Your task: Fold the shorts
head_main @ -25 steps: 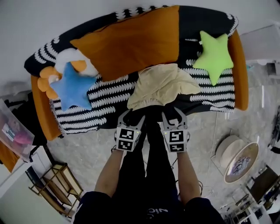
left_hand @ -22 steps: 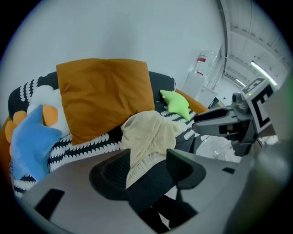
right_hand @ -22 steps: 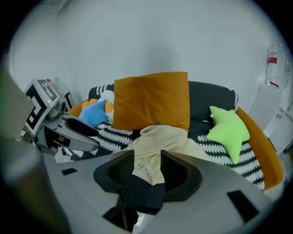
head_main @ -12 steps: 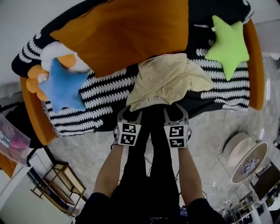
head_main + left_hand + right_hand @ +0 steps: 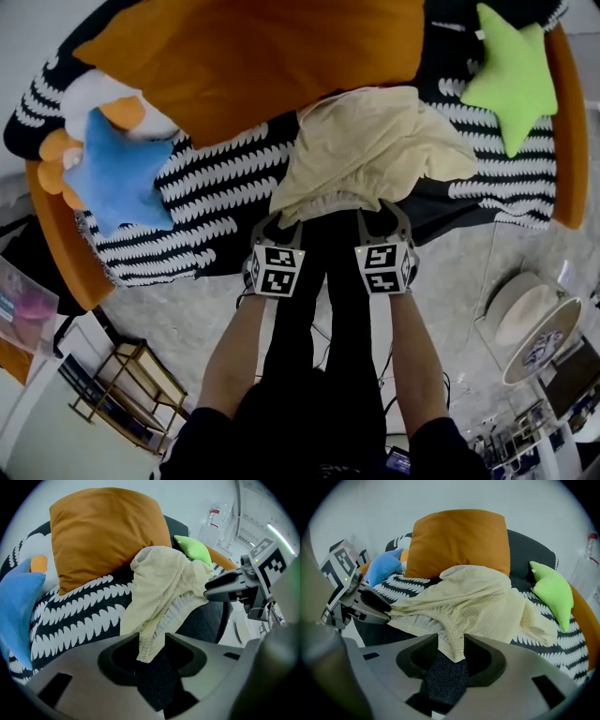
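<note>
The pale yellow shorts (image 5: pixel 370 150) lie crumpled on the striped sofa blanket (image 5: pixel 216 187), waistband toward the front edge. My left gripper (image 5: pixel 278 223) holds the waistband's left end; its jaws have just been closing with the elastic band (image 5: pixel 151 641) between them. My right gripper (image 5: pixel 382 214) is shut on the waistband's right end (image 5: pixel 452 641). Both point steeply down at the sofa's front edge, about a hand's width apart. The left gripper view shows the right gripper (image 5: pixel 213 588) beside the shorts (image 5: pixel 159 583). The right gripper view shows the left gripper (image 5: pixel 384 611) at the edge of the shorts (image 5: pixel 478 602).
A big orange cushion (image 5: pixel 253 56) leans behind the shorts. A blue star pillow (image 5: pixel 112 173) lies at the left and a green star pillow (image 5: pixel 516 75) at the right. On the floor stand a wooden rack (image 5: pixel 122 389) and a round white object (image 5: pixel 534 319).
Both grippers have sunk toward the sofa's front edge with the waistband. The head view has moved closer to the sofa, and the shorts now rest lower on the blanket.
</note>
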